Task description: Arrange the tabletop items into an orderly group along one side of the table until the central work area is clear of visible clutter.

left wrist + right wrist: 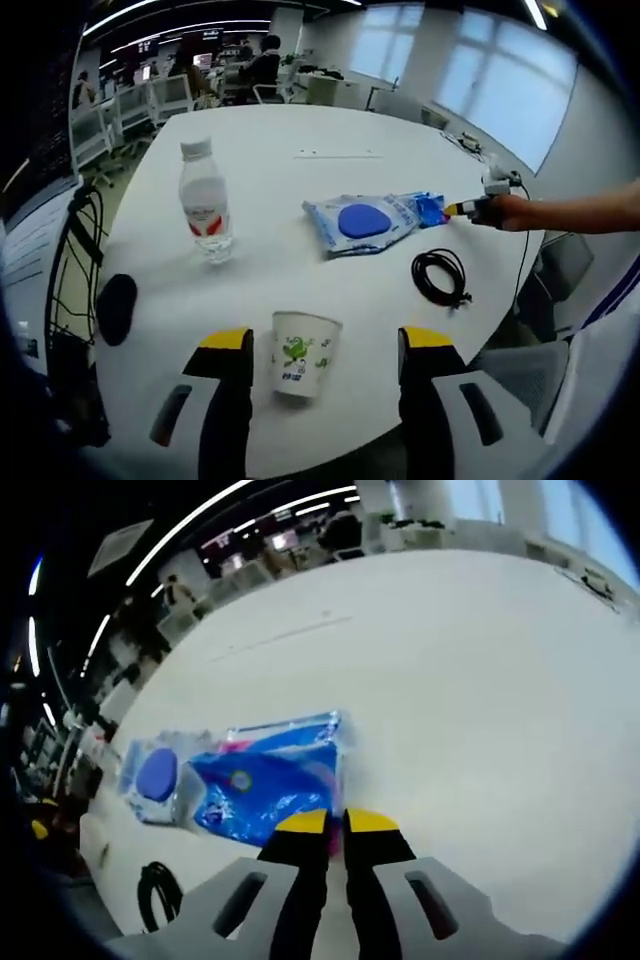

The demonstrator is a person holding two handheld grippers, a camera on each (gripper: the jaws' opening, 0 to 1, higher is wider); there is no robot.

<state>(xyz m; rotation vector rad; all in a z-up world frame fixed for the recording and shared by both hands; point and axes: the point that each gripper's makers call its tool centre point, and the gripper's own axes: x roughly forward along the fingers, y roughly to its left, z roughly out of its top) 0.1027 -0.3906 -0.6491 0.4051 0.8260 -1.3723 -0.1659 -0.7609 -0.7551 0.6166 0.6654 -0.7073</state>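
Blue packet (pixel 265 785) pinched at its corner by the right gripper (pixel 336 825) should slide flat toward the table (pixel 330 130) edge; left gripper (pixel 325 345) spread around the paper cup (pixel 300 355).

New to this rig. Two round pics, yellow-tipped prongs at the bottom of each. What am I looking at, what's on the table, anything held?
There is no robot: a person holds a two-jaw gripper in each hand, and a fisheye camera rides on each.

In the left gripper view, the left gripper is open, jaws on either side of a paper cup but not touching it. On the white table stand a water bottle, a blue plastic packet, a coiled black cable and a black object near the edge. The person's other arm reaches to the packet's far end.

In the right gripper view, the right gripper has its jaws together at the packet's edge; whether it pinches the plastic, I can't tell.
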